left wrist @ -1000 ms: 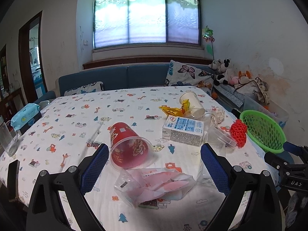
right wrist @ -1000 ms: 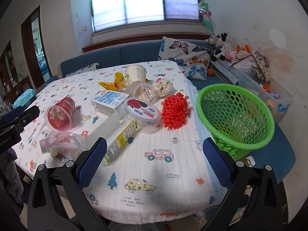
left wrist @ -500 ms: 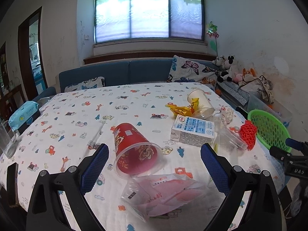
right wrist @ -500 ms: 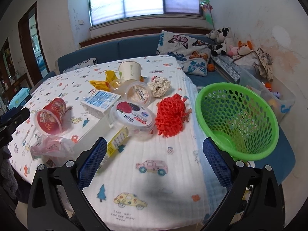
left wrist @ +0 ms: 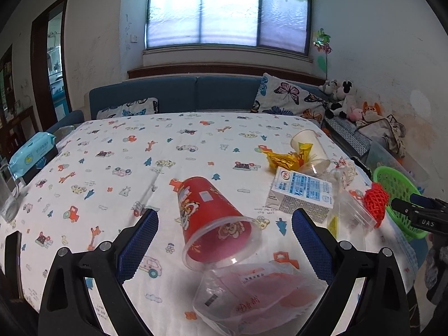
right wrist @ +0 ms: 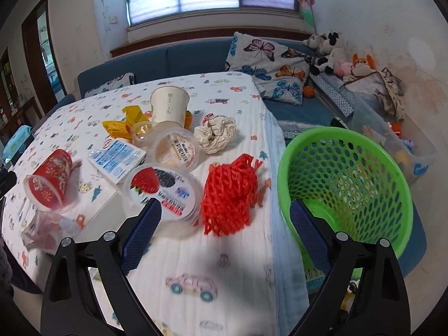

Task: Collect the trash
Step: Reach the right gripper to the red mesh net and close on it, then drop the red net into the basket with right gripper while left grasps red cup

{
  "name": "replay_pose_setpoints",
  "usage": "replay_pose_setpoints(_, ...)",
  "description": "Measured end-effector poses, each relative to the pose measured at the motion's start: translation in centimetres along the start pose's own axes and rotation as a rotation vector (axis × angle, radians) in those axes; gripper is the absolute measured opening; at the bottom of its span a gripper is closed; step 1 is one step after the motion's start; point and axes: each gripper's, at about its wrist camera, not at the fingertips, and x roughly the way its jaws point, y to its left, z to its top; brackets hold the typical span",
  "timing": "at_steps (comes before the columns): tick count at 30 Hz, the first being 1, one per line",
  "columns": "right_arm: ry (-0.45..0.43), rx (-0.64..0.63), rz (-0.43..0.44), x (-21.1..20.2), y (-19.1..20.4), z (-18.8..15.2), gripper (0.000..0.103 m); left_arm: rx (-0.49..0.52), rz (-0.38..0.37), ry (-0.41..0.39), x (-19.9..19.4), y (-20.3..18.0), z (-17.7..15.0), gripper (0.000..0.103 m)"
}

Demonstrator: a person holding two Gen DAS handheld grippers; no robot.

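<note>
Plainly, nothing was gripped yet: our left gripper [left wrist: 224, 240] hung wide open over the tipped red cup [left wrist: 215, 224], and our right gripper [right wrist: 224, 232] was closing its jaws, empty, short of the red net [right wrist: 229, 193]. We judged the net the riskiest pick, soft enough to snag or slip half-held before reaching the green basket [right wrist: 347, 193] beside the table edge. The yogurt tub [right wrist: 162, 193] lay touching the left jaw's path and could get knocked. Around the cup, a pink wrapper [left wrist: 260, 294] and milk carton [left wrist: 302, 196] crowded close, so a careless close might catch the wrapper too.
</note>
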Motion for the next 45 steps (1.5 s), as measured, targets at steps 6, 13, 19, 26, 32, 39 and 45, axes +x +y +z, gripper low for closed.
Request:
replay_pose_setpoints(6, 0.047, -0.001, 0.002, 2.9, -0.5, 1.1, 0.084, -0.012, 0.012, 0.014, 0.7, 1.1, 0.3, 0.093)
replay_pose_setpoints(13, 0.102, 0.022, 0.018, 5.9, -1.1, 1.6, 0.076, -0.025, -0.015, 0.077, 1.9, 2.2, -0.7, 0.093)
replay_pose_setpoints(19, 0.142, 0.04, 0.046, 7.5, -1.4, 1.6, 0.065, -0.045, -0.033, 0.116, 3.4, 2.2, -0.3, 0.093)
replay_pose_setpoints(26, 0.151, 0.029, 0.043, 7.9, -1.0, 1.3, 0.055, -0.102, -0.072, 0.17, 4.9, 2.6, 0.6, 0.093)
replay_pose_setpoints(32, 0.13, 0.034, 0.05, 7.2, -1.0, 1.4, 0.051, -0.142, -0.068, 0.241, 7.4, 3.7, 2.9, 0.093)
replay_pose_setpoints(39, 0.083, 0.019, 0.081, 5.1, -0.3, 2.1, 0.05, -0.221, -0.103, 0.419, 12.0, 5.7, 2.9, 0.093)
replay_pose_setpoints(45, 0.053, 0.018, 0.087, 3.6, -0.2, 2.3, 0.05, -0.27, -0.166, 0.502, 14.2, 6.1, 2.0, 0.088)
